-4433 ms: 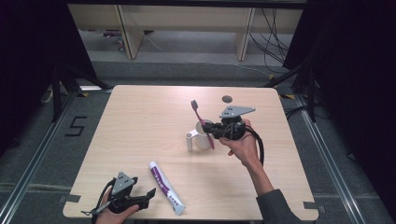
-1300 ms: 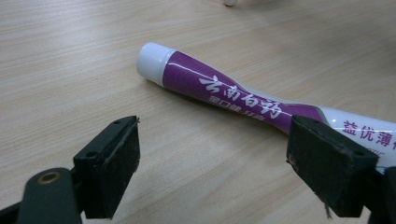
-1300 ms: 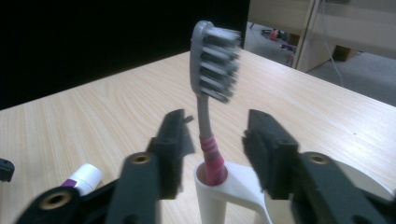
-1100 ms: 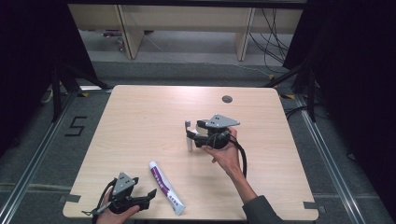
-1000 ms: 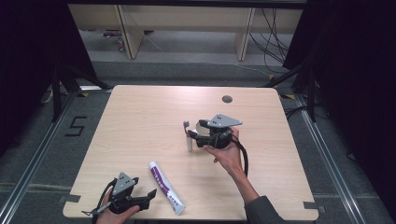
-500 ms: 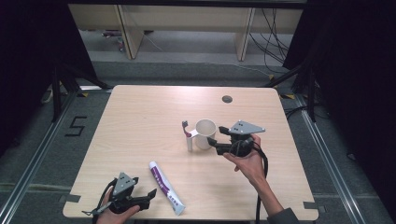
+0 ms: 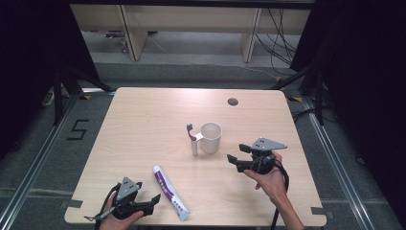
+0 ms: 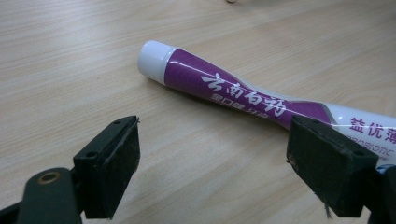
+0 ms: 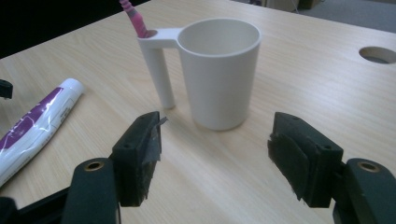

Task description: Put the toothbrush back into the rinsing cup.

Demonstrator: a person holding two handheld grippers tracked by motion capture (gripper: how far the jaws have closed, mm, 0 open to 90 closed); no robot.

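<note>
The right gripper (image 7: 237, 154), jaws spread and empty, has drawn back from the cup (image 7: 211, 137), leaving the toothbrush (image 7: 191, 132) standing in its handle slot mid-desk. The left gripper (image 7: 152, 201), also spread, waits beside the toothpaste (image 7: 170, 192), likely next.

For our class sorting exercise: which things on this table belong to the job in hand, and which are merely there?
Belonging to the job:
toothbrush, standing in the handle of the white cup
toothpaste tube, before the open left gripper
open right gripper

Merely there:
cable hole in the table
</note>
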